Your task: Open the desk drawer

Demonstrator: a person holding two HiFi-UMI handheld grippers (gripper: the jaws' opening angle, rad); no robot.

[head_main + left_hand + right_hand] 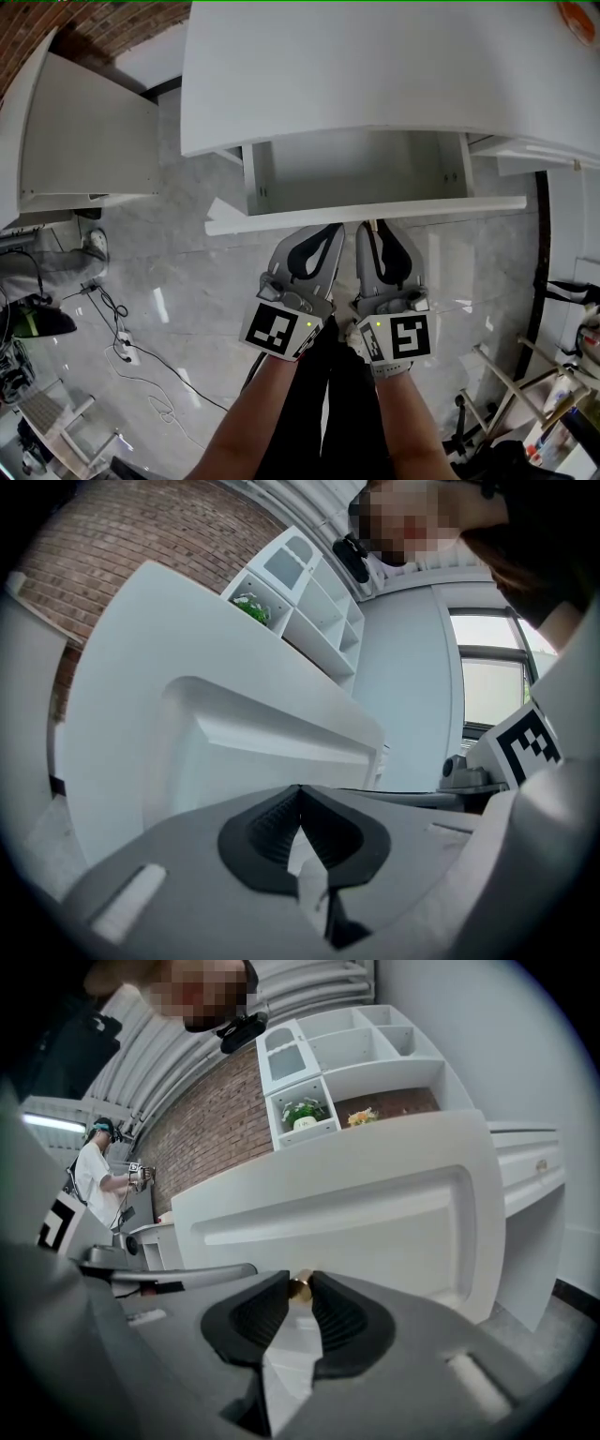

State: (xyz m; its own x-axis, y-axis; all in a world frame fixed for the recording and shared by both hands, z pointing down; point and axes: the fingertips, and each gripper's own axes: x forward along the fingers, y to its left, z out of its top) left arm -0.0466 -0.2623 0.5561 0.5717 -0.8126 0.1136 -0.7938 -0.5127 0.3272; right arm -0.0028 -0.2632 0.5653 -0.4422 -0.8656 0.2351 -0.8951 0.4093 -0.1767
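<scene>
Unseen from above, right gripper [300, 1284] jaws pinch drawer knob [300, 1289]; left gripper [300, 794] closed, empty.

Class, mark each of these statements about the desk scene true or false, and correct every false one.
1. The drawer stands out from the desk. True.
2. The right gripper is shut on the brass knob. True.
3. The left gripper clamps a second knob. False: its jaws are together with nothing between them.
4. Papers fill the drawer. False: the part of its inside that shows is bare and white.
5. The floor is dark wood. False: it is pale, glossy and stone-like.
</scene>
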